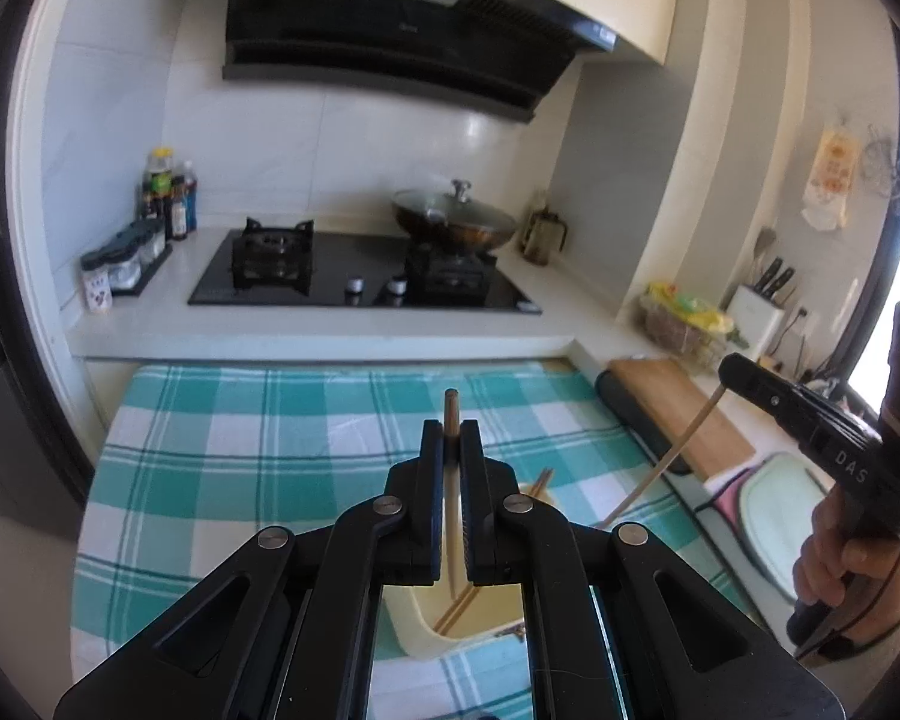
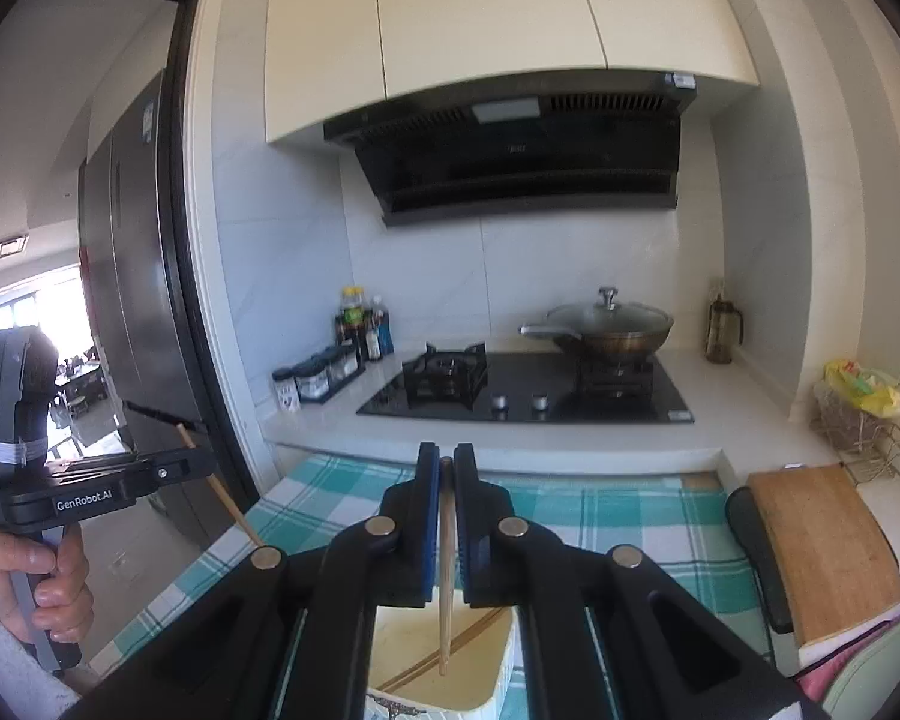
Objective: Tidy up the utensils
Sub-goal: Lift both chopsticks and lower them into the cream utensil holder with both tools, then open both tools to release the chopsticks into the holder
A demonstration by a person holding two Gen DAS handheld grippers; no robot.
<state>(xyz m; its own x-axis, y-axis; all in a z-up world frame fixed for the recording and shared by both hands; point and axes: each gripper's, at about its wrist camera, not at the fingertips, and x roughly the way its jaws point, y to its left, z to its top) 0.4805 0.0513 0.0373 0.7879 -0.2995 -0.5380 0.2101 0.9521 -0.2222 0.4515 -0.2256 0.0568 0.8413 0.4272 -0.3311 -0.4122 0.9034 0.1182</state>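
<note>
Two hand-held grippers above a table spread with a teal-checked cloth (image 1: 222, 456), each carrying one chopstick over a cream container (image 2: 444, 654); the left gripper (image 1: 452, 438) is clenched on a chopstick (image 1: 451, 414) whose dark tip stands clear above the jaws while its pale shaft runs down between them toward the container; the right gripper (image 2: 446, 462) is likewise clenched on a second chopstick (image 2: 444, 570), the lower end of which hangs within the container's mouth as seen from the right wrist. In the left wrist view the right gripper (image 1: 727, 373) appears at the frame's right edge, held by a hand (image 1: 840, 558), its chopstick (image 1: 672, 462) slanting down toward the cloth; in the right wrist view the left gripper appears at the left edge, also hand-held. Further chopsticks (image 1: 456, 609) already lie in the container, and one pair (image 1: 540, 483) juts beyond its far rim. Step in hand, by judgement: transfer of the held pair to the container, the stove (image 1: 360, 276) and cutting board (image 2: 822, 546) playing no part. The next move probably calls for lowering each stick until its tip sits well inside the walls, then releasing; a tilted stick may tip out over the rim.
</note>
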